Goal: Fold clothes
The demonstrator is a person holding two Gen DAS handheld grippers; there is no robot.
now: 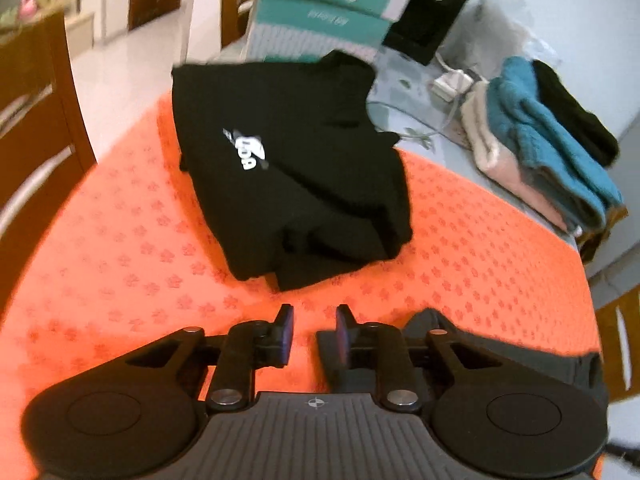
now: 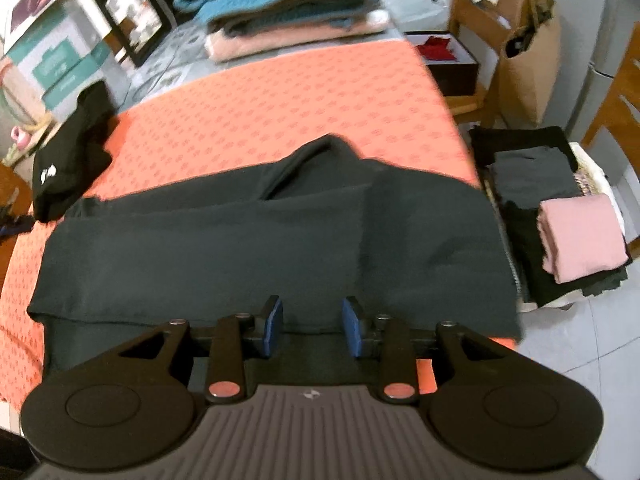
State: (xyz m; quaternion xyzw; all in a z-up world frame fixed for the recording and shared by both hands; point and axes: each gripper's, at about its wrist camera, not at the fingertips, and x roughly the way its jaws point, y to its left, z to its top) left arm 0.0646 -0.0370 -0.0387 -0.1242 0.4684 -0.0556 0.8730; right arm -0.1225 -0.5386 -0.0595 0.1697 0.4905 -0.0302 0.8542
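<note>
You are between two folds. The dark green garment (image 2: 260, 248) lies spread across the orange cloth (image 2: 280, 92) on the counter, its near edge just under your right gripper (image 2: 312, 324), whose jaws stand apart with nothing pinched. Your left gripper (image 1: 314, 334) hangs over bare orange cloth, jaws also apart and empty. Beyond it, the black shirt with a white logo (image 1: 288, 168) looks already folded, though the view is blurred. Next, take the green garment's near edge with both grippers and carry it over evenly.

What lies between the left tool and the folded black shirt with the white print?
Only bare orange cloth lies between the left tool and the shirt, seen in the left wrist view.
</note>
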